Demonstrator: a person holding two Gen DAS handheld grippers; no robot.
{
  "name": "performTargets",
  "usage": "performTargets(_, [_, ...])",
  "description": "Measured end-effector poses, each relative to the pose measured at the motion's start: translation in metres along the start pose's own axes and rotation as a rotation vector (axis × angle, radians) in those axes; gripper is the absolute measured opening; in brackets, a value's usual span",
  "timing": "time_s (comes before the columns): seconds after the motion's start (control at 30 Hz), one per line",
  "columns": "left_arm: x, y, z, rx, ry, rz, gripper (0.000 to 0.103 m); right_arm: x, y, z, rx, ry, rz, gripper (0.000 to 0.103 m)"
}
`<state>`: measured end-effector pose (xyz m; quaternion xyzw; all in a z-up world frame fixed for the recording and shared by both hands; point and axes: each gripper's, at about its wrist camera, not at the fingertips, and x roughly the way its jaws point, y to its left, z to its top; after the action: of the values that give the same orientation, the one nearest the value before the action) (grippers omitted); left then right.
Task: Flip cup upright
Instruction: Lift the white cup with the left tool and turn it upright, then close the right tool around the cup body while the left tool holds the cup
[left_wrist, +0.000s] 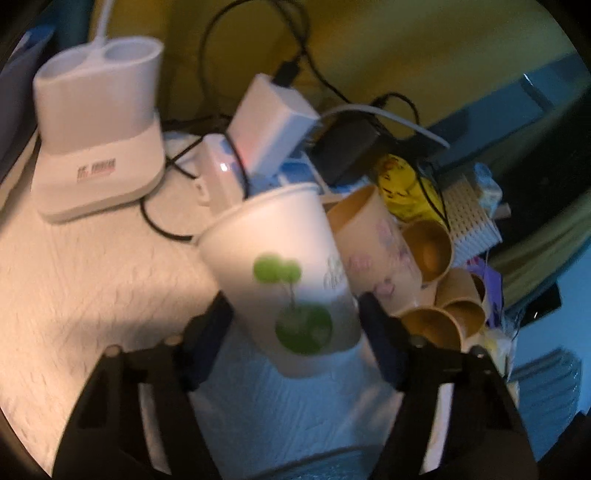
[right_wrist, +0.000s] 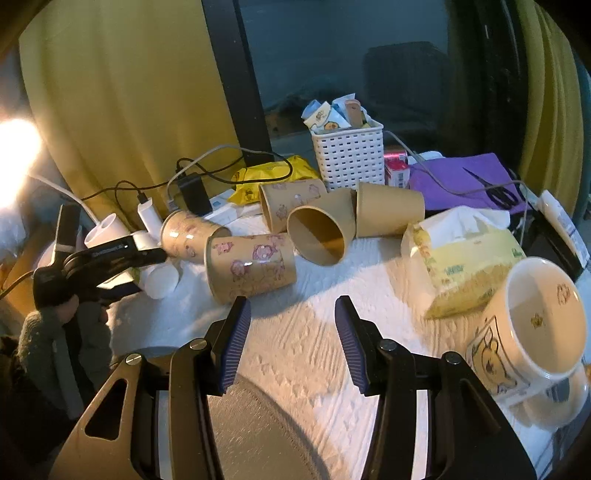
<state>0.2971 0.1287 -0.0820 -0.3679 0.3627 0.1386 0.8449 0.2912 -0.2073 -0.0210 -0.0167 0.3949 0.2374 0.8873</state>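
Observation:
In the left wrist view a white paper cup with green tree print (left_wrist: 284, 273) sits between the fingers of my left gripper (left_wrist: 295, 328), mouth up and leaning away to the left; the view is blurred, and whether the pads press it is unclear. In the right wrist view the same cup (right_wrist: 160, 282) shows small at the left, held by the left gripper (right_wrist: 110, 254). My right gripper (right_wrist: 291, 343) is open and empty above the white cloth, just in front of a tan printed cup (right_wrist: 251, 267) lying on its side.
Several tan paper cups (right_wrist: 321, 232) lie on their sides mid-table, also in the left wrist view (left_wrist: 373, 247). A white basket (right_wrist: 349, 155), tissue pack (right_wrist: 465, 258), bear mug (right_wrist: 532, 325), scissors (right_wrist: 498, 192), chargers and cables (left_wrist: 273, 122) and a white lamp base (left_wrist: 99, 129) crowd the edges.

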Motion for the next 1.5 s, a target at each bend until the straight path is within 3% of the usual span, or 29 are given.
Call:
performTargets(0.3, [-0.033, -0.001, -0.018, 0.123, 0.001, -0.049, 0.066, -0.026, 0.024, -0.017, 0.004, -0.022, 0.005, 0.050])
performTargets(0.63, [-0.117, -0.018, -0.085, 0.459, -0.051, -0.123, 0.066, -0.063, 0.055, -0.044, -0.005, -0.052, 0.038, 0.050])
performTargets(0.9, [-0.175, -0.024, -0.162, 0.740, -0.119, -0.156, 0.066, -0.106, 0.079, -0.081, -0.003, -0.058, 0.159, 0.052])
performTargets(0.97, [-0.185, -0.021, -0.177, 0.764, -0.129, -0.181, 0.066, -0.121, 0.083, -0.091, 0.004, -0.074, 0.192, 0.068])
performTargets(1.0, [-0.189, -0.019, -0.183, 0.776, -0.136, -0.190, 0.066, -0.128, 0.084, -0.097, 0.009, -0.079, 0.218, 0.069])
performTargets(1.3, [-0.222, -0.021, -0.238, 0.985, -0.217, -0.292, 0.066, -0.151, 0.096, -0.130, 0.043, -0.060, 0.332, 0.071])
performTargets(1.5, [-0.225, -0.026, -0.255, 1.041, -0.215, -0.322, 0.066, -0.156, 0.099, -0.130, 0.047, -0.055, 0.366, 0.071])
